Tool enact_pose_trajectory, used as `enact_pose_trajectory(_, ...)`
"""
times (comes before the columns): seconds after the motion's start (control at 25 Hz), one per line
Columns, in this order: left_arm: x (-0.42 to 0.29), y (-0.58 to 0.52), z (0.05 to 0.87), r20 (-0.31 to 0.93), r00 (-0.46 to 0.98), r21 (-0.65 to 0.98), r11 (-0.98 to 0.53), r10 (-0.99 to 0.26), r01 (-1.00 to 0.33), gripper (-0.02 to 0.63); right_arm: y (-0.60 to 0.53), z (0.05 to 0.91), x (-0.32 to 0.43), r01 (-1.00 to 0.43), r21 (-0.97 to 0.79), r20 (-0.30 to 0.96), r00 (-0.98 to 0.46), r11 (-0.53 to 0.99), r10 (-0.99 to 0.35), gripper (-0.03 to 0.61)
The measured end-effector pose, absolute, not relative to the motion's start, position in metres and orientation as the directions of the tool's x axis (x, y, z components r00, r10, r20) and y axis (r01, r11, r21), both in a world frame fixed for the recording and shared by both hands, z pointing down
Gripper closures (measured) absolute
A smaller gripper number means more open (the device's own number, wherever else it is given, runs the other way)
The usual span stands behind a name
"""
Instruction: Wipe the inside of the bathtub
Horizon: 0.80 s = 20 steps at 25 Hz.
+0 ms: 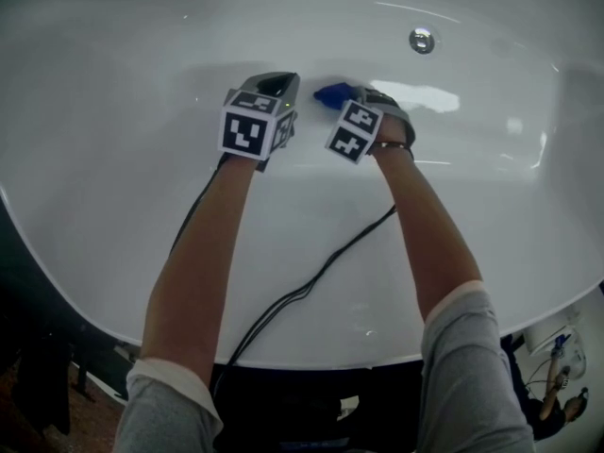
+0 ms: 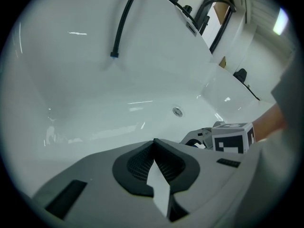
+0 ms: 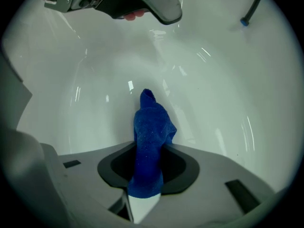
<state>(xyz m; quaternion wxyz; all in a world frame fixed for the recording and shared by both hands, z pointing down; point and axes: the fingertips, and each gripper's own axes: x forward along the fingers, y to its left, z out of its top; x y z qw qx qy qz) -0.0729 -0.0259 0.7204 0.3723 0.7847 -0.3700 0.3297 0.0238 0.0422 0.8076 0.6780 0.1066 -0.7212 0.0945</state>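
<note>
I am looking down into a white bathtub (image 1: 113, 111). My right gripper (image 1: 370, 100) is shut on a blue cloth (image 1: 332, 93), whose free end sticks out past the jaws toward the tub's curved wall. In the right gripper view the cloth (image 3: 151, 137) stands up from between the pads, its tip close to the white surface. Just to the left hangs my left gripper (image 1: 274, 85), a little apart from the cloth. Its jaws are closed together with nothing between them (image 2: 154, 144). Both grippers are held low inside the tub.
A round metal drain fitting (image 1: 422, 40) sits on the far wall, and it shows again as the drain (image 2: 177, 111) in the left gripper view. A black hose (image 2: 121, 27) hangs down the tub wall. Black cables (image 1: 311, 281) trail over the near rim (image 1: 283, 361).
</note>
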Motion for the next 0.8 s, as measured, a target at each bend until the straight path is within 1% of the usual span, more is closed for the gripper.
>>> enact_pose_trajectory(0.16,-0.069,-0.035,0.727,0.792,0.512,0.338,-0.459,-0.333,-0.821,0.611,0.020,0.809,0.022,-0.288,0.030,0.996,-0.072,0.957,-0.053,0.457)
enact_pose_trajectory(0.36,-0.064,-0.050,0.729,0.786,0.518,0.332,-0.476,-0.337,-0.814,0.611,-0.014,0.810,0.018,-0.259,0.070,0.994,-0.069,0.963,-0.090,0.457)
enact_pose_trajectory(0.8,-0.066,-0.093,0.729,0.770,0.524,0.324,-0.484,-0.364,-0.813,0.611,-0.104,0.807,0.012,-0.240,0.198,0.976,-0.046,0.950,-0.215,0.456)
